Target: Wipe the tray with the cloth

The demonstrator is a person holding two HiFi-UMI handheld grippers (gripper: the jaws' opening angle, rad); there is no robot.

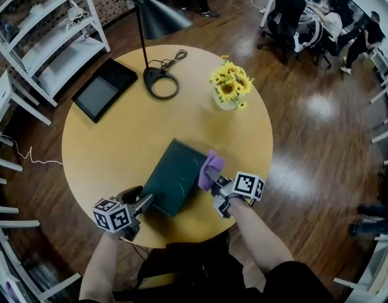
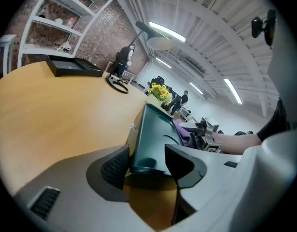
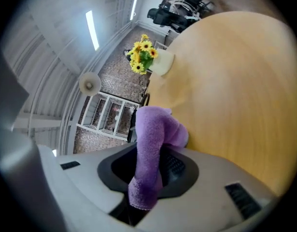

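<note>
A dark green tray (image 1: 172, 175) lies on the round wooden table (image 1: 112, 144) near its front edge. My left gripper (image 1: 145, 202) is shut on the tray's near left corner. In the left gripper view the tray's end (image 2: 153, 144) fills the gap between the two jaws of that gripper (image 2: 147, 161). My right gripper (image 1: 210, 180) is shut on a purple cloth (image 1: 212, 168), which sits against the tray's right edge. In the right gripper view the cloth (image 3: 151, 144) stands up folded out of the gripper (image 3: 148, 170) and hides the tray.
A black desk lamp (image 1: 157, 81) and a vase of yellow flowers (image 1: 230, 84) stand at the table's far side. A black flat tablet-like slab (image 1: 104, 88) lies at the far left. White shelves (image 1: 48, 40) stand to the left; people sit at desks at the back right.
</note>
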